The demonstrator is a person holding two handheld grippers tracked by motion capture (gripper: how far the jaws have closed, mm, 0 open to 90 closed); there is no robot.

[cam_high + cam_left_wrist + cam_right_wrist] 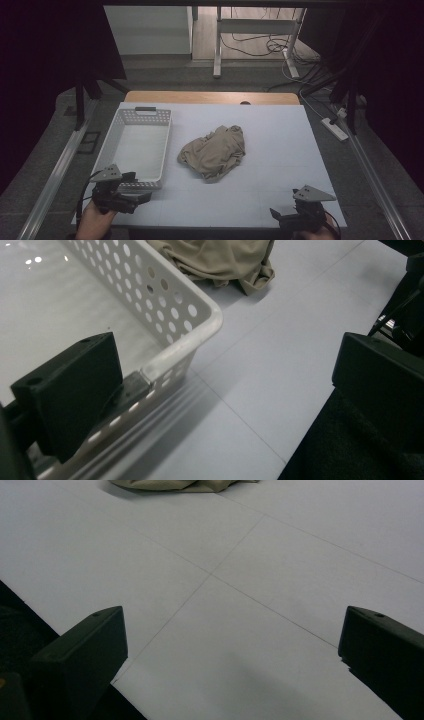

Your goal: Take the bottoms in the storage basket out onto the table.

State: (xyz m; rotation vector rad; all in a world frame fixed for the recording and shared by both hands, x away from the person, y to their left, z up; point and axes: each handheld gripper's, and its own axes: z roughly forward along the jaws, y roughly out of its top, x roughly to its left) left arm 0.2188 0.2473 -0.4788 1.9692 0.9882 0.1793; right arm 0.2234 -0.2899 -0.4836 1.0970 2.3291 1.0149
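Crumpled beige cloth (pixel 214 152) mid-bench, just beside white basket (pixel 137 145). Left hand-held gripper (pixel 137 196) at basket's near rim, right hand-held gripper (pixel 280 216) at near edge; both jaws apart, probably readying to grasp

A crumpled beige cloth (pixel 213 152) lies heaped on the table, well ahead of both grippers and between them. A white perforated basket (pixel 131 186), seemingly empty, sits just ahead of the left gripper (pixel 131 196), its near rim beside the jaws.
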